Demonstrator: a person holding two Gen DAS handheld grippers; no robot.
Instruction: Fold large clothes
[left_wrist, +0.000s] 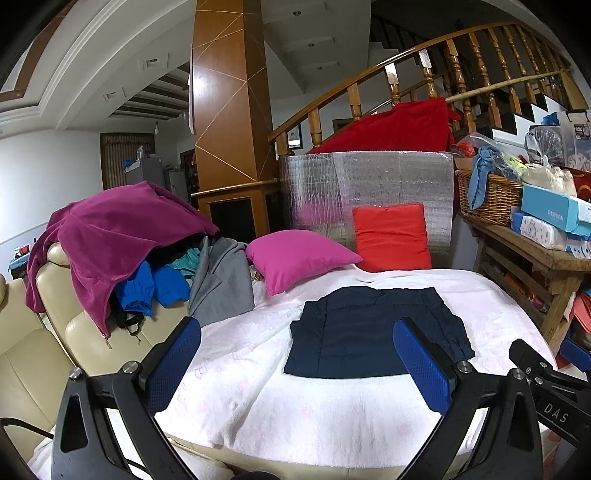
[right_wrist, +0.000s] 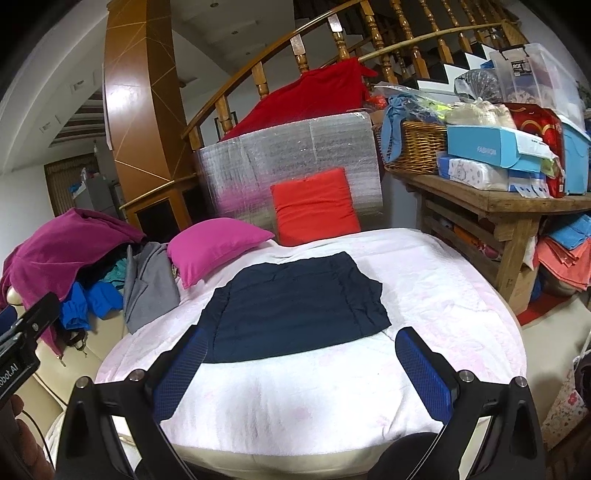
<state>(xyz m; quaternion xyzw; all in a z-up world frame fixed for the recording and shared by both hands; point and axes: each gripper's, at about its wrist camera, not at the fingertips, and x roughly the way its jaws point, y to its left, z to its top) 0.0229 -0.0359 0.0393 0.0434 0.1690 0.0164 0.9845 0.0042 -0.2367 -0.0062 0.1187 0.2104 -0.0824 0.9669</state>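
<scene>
A dark navy garment lies folded into a flat rectangle on the white-and-pink blanket; it also shows in the right wrist view. My left gripper is open and empty, held above the blanket's near edge, short of the garment. My right gripper is open and empty, also near the front edge, with the garment just beyond its blue fingers. The right gripper's body shows at the right edge of the left wrist view.
A pile of clothes with a magenta robe, blue and grey pieces lies on the cream sofa at left. Pink pillow and red cushion stand behind. A cluttered wooden bench with a wicker basket is at right.
</scene>
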